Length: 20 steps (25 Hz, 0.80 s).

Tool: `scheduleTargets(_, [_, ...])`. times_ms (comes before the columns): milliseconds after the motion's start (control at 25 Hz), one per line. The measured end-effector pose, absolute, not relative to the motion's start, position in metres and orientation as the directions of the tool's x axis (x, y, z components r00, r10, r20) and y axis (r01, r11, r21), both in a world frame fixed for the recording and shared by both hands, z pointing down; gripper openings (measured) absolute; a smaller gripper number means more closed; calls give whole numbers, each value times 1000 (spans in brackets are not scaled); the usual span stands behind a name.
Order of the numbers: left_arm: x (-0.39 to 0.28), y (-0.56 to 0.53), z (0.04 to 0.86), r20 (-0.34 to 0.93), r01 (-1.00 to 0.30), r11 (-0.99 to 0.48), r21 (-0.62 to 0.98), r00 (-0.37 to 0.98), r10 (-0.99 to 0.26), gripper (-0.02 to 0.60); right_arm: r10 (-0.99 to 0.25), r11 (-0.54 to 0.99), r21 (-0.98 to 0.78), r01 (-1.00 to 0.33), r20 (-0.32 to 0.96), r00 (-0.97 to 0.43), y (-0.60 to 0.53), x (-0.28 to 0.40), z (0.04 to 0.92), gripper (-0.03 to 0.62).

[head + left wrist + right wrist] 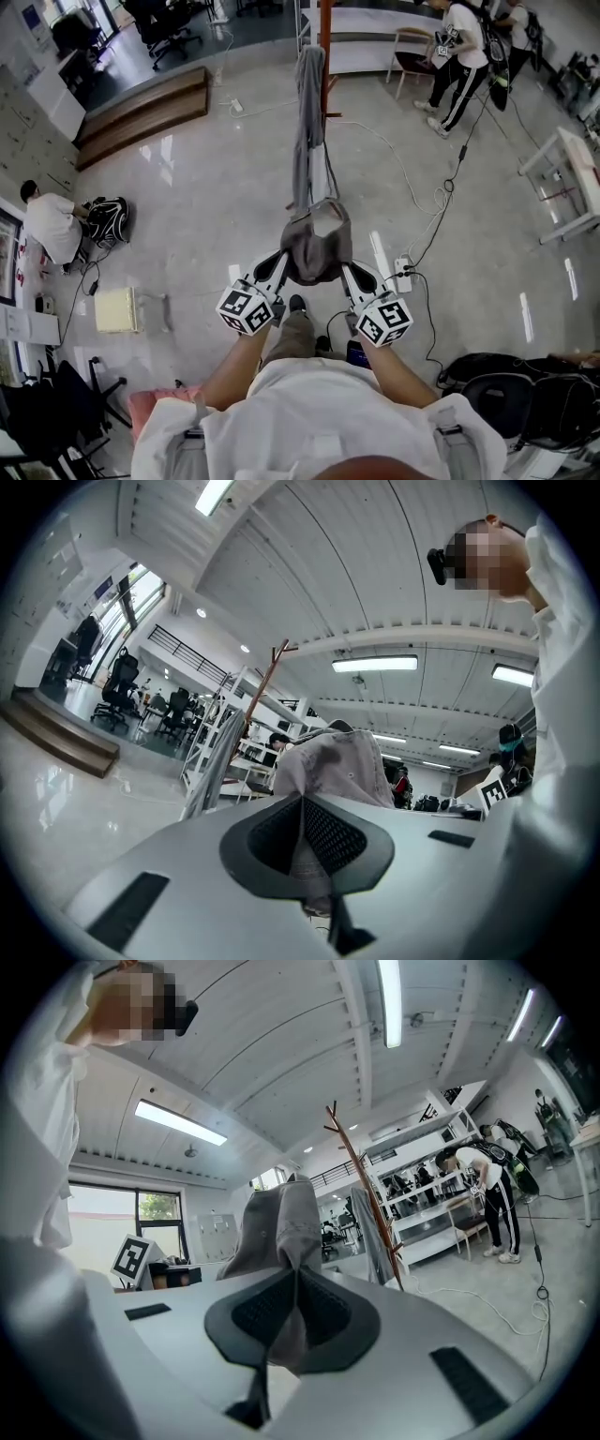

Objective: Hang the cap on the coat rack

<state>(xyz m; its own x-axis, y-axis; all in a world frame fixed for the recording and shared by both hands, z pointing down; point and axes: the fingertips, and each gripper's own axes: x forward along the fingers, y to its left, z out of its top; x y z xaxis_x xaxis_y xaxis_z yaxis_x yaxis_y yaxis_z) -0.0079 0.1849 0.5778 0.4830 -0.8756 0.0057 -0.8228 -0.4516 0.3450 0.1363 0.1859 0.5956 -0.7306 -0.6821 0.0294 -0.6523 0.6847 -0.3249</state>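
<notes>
One grey cap (317,246) is held up between the two grippers, its long axis stretched from one to the other and its crown bulging ahead of the jaws. The left gripper (302,841) is pinched closed on fabric at one edge, and the right gripper (291,1321) likewise at the opposite edge. One wooden coat rack (361,1194) is seen beyond the cap, with one grey garment (309,131) hung on it.

No legible text, no readable labels, brands, numbers or signs
</notes>
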Motion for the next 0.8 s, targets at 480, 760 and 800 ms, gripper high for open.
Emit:
scheduleTargets(480, [-27, 72, 563, -20, -793, -493, 359, 521, -853, 20, -701, 667, -314, -675, 42, -712, 76, 117, 581, 29])
scheduleTargets(760, [-59, 4, 555, -40, -779, -510, 365, 535, -844, 20, -698, 669, -305, -678, 56, -714, 8, 84, 575, 29])
scheduleTargets(800, [-64, -4, 554, -46, -777, -514, 364, 537, -843, 20, -699, 670, -298, -680, 54, -713, 0, 79, 573, 29])
